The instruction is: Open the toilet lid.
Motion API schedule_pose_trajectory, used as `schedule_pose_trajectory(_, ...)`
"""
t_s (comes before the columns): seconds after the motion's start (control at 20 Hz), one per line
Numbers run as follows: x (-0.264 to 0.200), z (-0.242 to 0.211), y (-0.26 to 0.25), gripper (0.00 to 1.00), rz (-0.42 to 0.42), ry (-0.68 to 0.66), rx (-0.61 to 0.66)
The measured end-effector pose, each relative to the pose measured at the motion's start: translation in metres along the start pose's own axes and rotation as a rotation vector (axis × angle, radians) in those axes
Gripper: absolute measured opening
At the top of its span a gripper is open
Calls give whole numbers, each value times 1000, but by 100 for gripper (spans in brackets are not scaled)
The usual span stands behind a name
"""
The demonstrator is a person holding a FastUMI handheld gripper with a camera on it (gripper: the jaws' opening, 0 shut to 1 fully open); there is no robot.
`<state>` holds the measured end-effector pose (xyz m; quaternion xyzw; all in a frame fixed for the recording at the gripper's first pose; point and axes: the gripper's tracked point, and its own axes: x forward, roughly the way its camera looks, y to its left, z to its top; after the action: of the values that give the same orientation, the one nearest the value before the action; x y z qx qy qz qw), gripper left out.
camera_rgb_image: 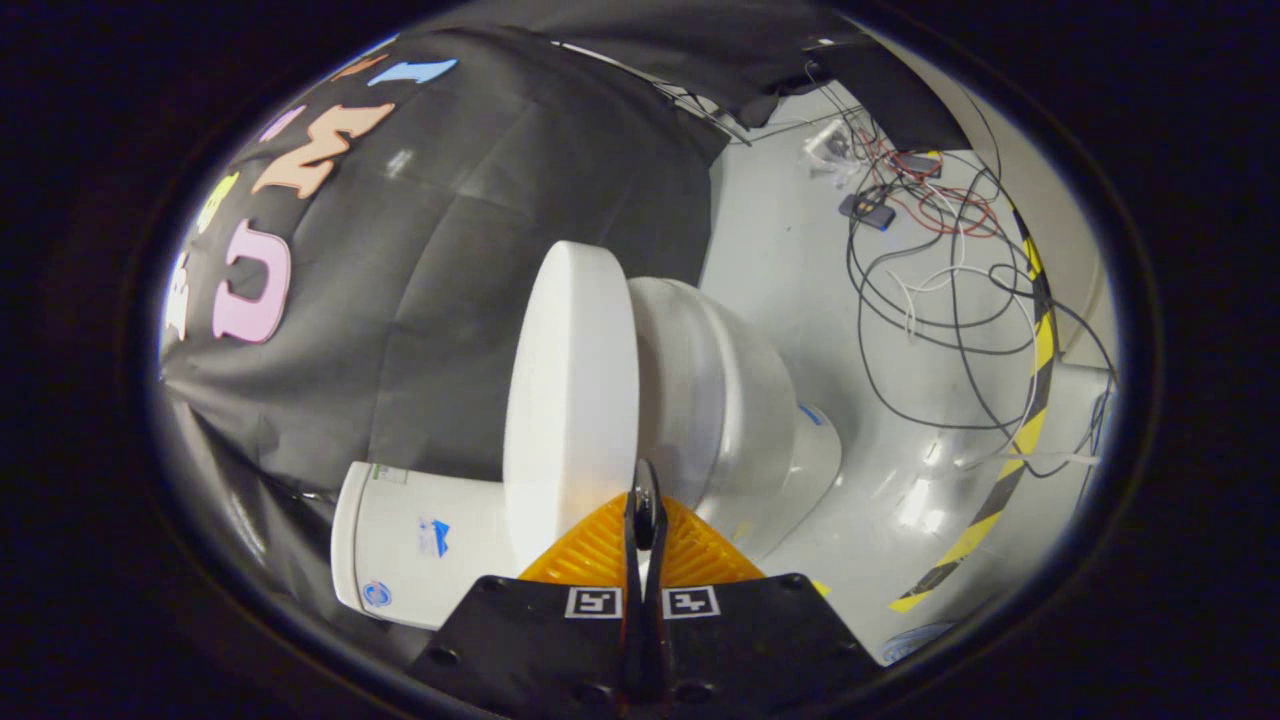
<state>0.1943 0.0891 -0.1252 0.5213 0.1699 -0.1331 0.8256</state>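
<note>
Viewing along the jaws, the camera is rolled, so the toilet lies sideways across the picture. The gripper [645, 515] has its two orange fingers [590, 550] pressed together with no visible gap; the jaws are clenched on nothing, and their tips sit against or just short of the edge of the toilet lid [572, 400]. Whether they actually touch it cannot be told.

**Task item.** The toilet lid is just ahead of the fingertips, a thick white disc seen nearly edge-on. It stands swung well away from the toilet bowl [730, 400], with an open wedge between the two. The cistern [420, 545] lies on the lid's far side from the bowl, close behind it. Judged from this, the lid is already raised most or all of the way.

**Hazards.**
- The lid may fall back onto the bowl if the jaws withdraw before it rests past its balance point against the cistern.
- The closed tips bear on a smooth rounded edge; a sideways push would let them slip off.
- Excess force would knock the lid hard against the cistern.

**Surroundings.** A black cloth wall [450, 260] hangs behind the cistern. On the pale floor [780, 250] beyond the bowl lie tangled cables [950, 290] and a yellow-and-black hazard tape strip [1010, 450]. All are well apart from the lid; nothing stands between the jaws and the lid.
</note>
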Motion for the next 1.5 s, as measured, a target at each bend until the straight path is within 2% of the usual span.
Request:
schedule_pose_trajectory(0.2,-18,3,30,1,7,-52,-114)
schedule_pose_trajectory(0.5,-32,4,67,0,93,-123,-75)
schedule_pose_trajectory(1.5,-57,-10,142,1,104,-255,-275)
